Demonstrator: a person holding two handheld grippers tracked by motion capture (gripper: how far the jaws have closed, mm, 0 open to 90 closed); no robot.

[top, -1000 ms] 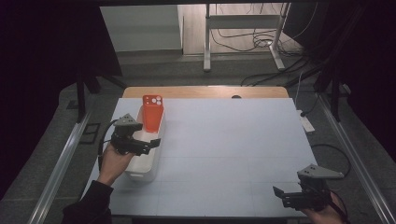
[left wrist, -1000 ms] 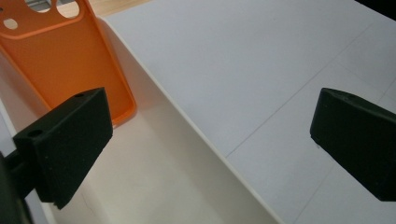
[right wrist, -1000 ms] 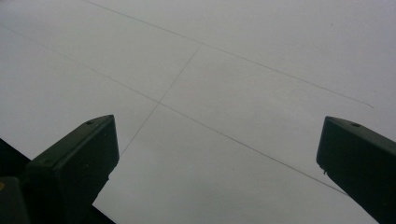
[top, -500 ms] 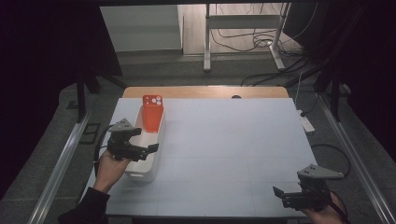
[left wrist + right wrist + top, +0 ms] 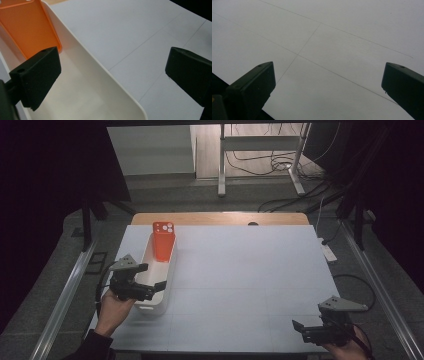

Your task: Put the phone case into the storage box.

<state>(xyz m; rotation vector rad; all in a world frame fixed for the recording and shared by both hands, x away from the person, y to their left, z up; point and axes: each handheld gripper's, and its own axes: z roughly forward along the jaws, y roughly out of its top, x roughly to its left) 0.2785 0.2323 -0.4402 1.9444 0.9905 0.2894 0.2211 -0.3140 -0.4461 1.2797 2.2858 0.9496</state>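
The left gripper was hovering at the near end of the white bin, jaws spread wide and holding nothing. In the left gripper view one jaw hung over the inside of the bin and the other was out over the bare table, so the bin's long side wall ran right up between them without either jaw touching it. The orange phone case was standing propped at the far end of the bin, leaning on the end wall, well ahead of the jaws; the same case showed up past the inner jaw. The right gripper sat way off at the near right corner of the table, also wide open and empty.
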